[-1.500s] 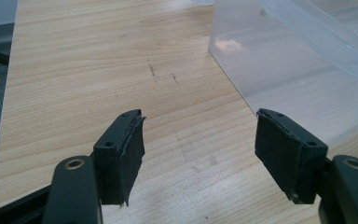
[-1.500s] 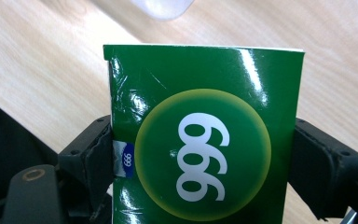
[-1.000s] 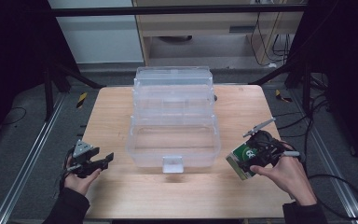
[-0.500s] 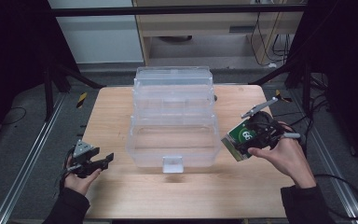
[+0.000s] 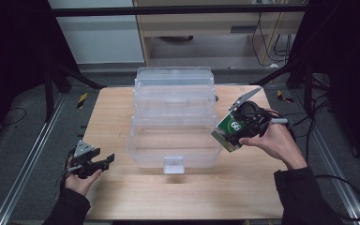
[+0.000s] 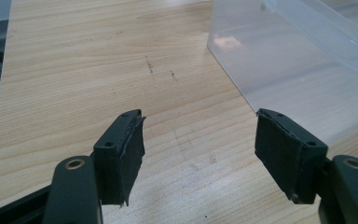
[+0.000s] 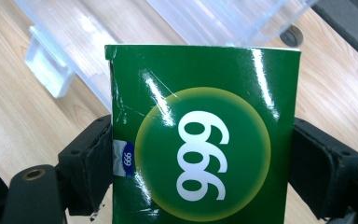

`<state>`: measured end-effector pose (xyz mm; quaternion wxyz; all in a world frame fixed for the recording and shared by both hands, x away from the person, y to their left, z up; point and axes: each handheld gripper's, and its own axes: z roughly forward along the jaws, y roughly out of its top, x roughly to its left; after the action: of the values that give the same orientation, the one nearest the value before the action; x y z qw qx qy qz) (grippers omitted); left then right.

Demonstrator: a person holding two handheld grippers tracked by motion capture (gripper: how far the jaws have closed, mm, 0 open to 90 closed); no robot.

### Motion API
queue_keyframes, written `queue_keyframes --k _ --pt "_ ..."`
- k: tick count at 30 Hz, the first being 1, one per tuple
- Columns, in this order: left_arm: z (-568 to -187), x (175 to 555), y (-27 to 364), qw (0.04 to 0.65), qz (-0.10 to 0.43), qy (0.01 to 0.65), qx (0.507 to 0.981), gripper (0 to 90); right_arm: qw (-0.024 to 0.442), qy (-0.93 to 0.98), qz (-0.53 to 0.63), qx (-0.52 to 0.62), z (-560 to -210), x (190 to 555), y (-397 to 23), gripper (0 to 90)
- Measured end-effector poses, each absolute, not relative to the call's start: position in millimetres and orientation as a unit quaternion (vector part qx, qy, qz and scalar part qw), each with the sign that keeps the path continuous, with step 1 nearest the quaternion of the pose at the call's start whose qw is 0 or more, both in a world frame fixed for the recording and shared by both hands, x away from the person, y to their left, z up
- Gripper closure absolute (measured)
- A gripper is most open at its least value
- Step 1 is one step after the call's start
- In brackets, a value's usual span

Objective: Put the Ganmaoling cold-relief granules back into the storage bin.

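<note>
The right gripper point(image 5: 234, 129) pinches a green "999" box point(image 7: 200, 135) at the clear plastic organizer's point(image 5: 176, 117) right side; the left gripper point(image 5: 104, 161) rests spread, empty, left of it on the bench point(image 5: 183, 192).

Storage box point(image 5: 174, 117) mid-table point(image 5: 112, 112); left claw point(image 5: 104, 161) beside its left, carton point(image 5: 229, 130) at its right

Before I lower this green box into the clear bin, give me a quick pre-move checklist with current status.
1. Right hand-held gripper clamped on the green box from both sides: ok.
2. Box lifted off the wooden table: ok.
3. Box over the clear bin opening: not ok, it is at the bin's right edge.
4. Front compartment free: cannot tell.
5. Left hand-held gripper open, apart from the bin: ok.
</note>
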<state>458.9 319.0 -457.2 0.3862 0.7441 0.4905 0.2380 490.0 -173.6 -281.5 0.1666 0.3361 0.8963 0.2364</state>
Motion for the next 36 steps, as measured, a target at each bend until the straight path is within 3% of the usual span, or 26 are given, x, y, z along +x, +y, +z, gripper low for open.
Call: queue_keyframes --k 36 --pt "-458.3 459.9 319.4 0.385 0.234 0.490 0.746 31.9 0.107 0.969 0.186 0.121 -284.5 542.3 -120.6 17.7"
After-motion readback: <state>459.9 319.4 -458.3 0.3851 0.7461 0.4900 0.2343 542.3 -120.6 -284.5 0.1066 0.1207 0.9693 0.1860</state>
